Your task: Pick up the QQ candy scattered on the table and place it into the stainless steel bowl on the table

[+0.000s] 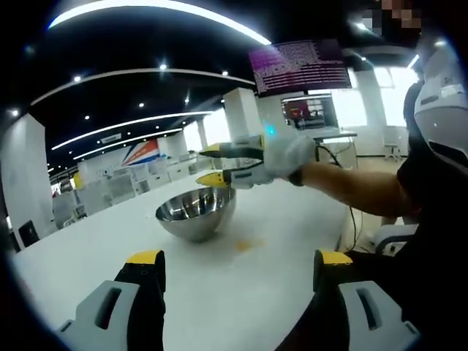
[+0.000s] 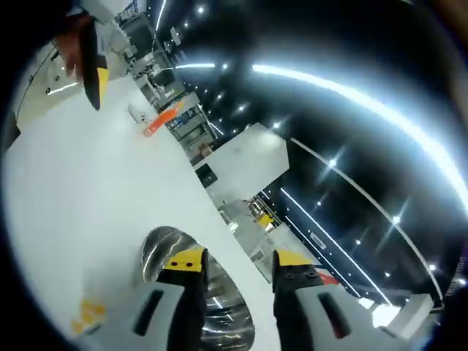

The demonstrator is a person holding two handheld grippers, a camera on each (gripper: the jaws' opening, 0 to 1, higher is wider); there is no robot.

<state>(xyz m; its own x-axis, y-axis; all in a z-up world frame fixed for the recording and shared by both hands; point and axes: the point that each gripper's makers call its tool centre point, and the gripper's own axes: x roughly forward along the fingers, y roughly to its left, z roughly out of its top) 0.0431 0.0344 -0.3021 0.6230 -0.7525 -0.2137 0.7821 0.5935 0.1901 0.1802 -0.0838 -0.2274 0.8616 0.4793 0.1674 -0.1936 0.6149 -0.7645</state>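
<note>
A stainless steel bowl [image 1: 194,225] stands on the white table [image 1: 292,212]. Beside it on the near side lies a small yellow-orange patch of QQ candy [image 1: 248,245]. My left gripper [image 1: 239,259] is open and wide above the table, short of the bowl, with nothing between its jaws. My right gripper [image 1: 213,164] reaches in from the right and hovers over the bowl's far rim, its yellow tips apart and empty. In the right gripper view that gripper [image 2: 239,259] stands open above the bowl [image 2: 157,252], with several yellow candy pieces [image 2: 88,311] on the table to the side.
A person's forearm [image 1: 351,186] stretches across from the right, and their dark torso stands at the table's right edge. The left gripper [image 2: 93,73] and an orange object [image 2: 161,119] show far across the table. Monitors stand at the table's far end [image 1: 307,110].
</note>
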